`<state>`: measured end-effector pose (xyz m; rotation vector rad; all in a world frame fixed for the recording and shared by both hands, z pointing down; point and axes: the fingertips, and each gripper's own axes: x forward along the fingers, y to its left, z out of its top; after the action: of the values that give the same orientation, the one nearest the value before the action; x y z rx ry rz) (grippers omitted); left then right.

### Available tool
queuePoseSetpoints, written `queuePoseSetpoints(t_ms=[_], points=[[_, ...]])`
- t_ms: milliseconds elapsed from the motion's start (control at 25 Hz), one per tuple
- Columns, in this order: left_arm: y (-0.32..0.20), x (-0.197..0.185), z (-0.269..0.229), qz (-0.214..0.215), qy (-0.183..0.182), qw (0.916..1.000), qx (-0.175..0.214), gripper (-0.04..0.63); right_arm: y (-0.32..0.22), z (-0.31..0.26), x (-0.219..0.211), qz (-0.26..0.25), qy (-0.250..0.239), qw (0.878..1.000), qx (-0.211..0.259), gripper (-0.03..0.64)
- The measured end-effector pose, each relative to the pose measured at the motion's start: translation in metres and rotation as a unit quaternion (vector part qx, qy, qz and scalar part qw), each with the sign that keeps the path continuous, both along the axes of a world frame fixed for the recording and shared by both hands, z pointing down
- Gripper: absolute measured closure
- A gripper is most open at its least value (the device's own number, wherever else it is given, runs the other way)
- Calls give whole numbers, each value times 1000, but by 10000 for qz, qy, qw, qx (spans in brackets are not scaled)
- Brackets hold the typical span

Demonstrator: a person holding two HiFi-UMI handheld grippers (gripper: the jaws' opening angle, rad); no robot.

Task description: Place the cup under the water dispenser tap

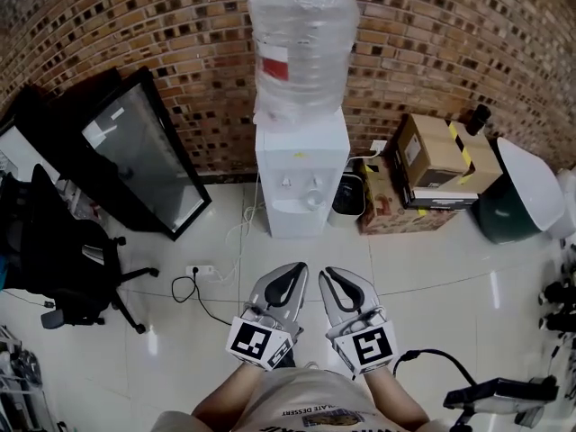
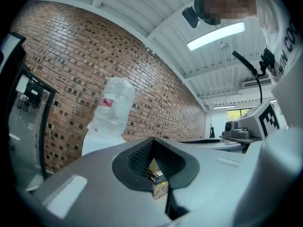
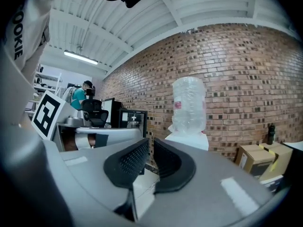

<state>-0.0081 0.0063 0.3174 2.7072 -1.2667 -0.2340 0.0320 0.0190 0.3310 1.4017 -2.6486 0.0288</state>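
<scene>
Cup: in neither gripper. Left gripper [image 1: 300, 268] jaws pressed together, right gripper [image 1: 327, 273] jaws down to a thin slit, both empty, over glossy white floor tiles [image 1: 432, 268]. Likely approach step; next, finding and gripping the cup. Beyond, boxy white water dispenser [image 1: 301, 183], pale round shape [image 1: 313, 200] in tap recess, maybe the cup, too small to tell; crinkly clear bottle [image 1: 300, 48] on top, rough brick wall [image 1: 450, 43] behind.

Left gripper [image 2: 152, 142] jaws closed together, empty. Water dispenser [image 2: 100, 138] with bottle [image 2: 112, 103] stands against brick wall [image 2: 161, 96] ahead.
</scene>
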Motion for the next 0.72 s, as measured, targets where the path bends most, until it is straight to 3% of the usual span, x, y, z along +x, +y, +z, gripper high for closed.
queuePoseSetpoints(t_ms=[400,720], points=[[95,32,11,-148,-99,9998,-118,603,95,12,33,-193,-122,9997,-88,577],[134,31,-7,-157,-200,9997,-3,603,130,9,34,-184,-245,9995,-97,576]])
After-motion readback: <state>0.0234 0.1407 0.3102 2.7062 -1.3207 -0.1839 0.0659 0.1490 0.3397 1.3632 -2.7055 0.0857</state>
